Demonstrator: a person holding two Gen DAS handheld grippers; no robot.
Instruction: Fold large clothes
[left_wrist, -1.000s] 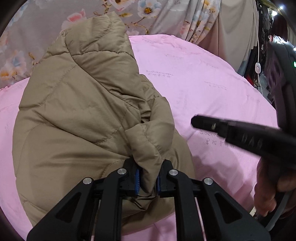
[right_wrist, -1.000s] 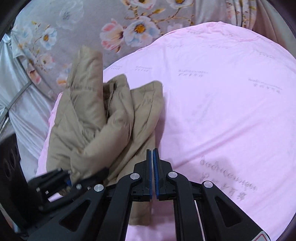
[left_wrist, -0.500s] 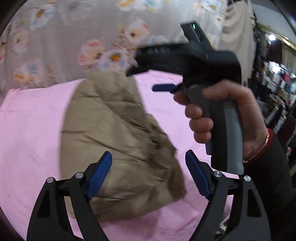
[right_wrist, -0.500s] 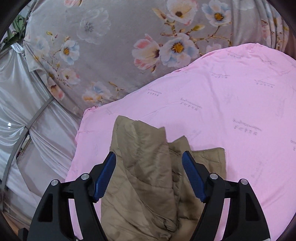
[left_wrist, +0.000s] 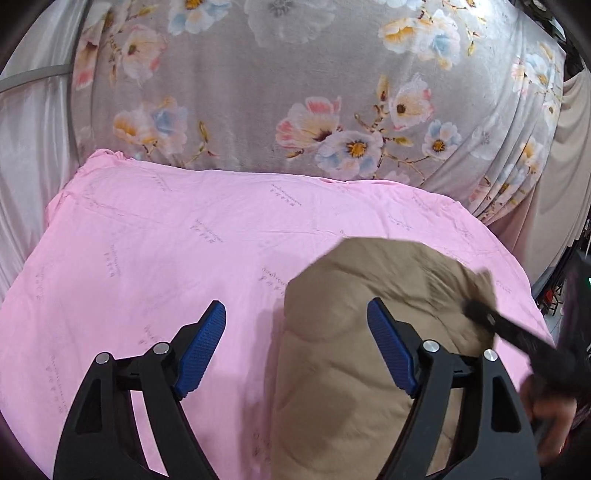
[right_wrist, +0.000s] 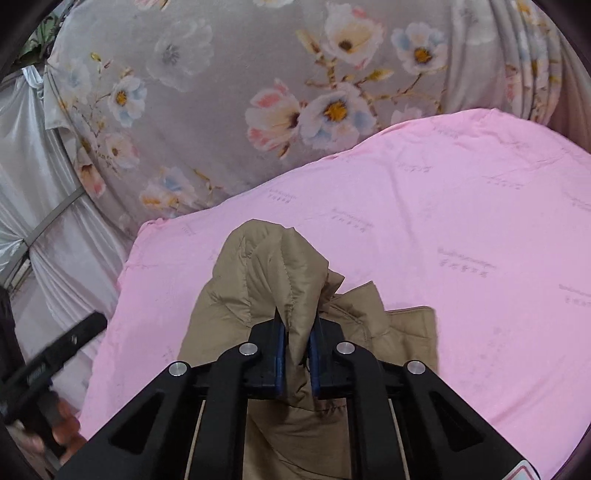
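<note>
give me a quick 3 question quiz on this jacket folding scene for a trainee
1. True or false: the left gripper is clamped on the tan puffer jacket.
2. Which gripper pinches a fold of the jacket? A) left B) right C) neither
3. Fill in: the jacket lies on a ____ sheet.

Key:
1. False. Its blue pads stand wide apart with nothing pressed between them.
2. B. The right gripper is shut on a raised ridge of the jacket.
3. Pink; the pink sheet lies in front of the floral curtain.
</note>
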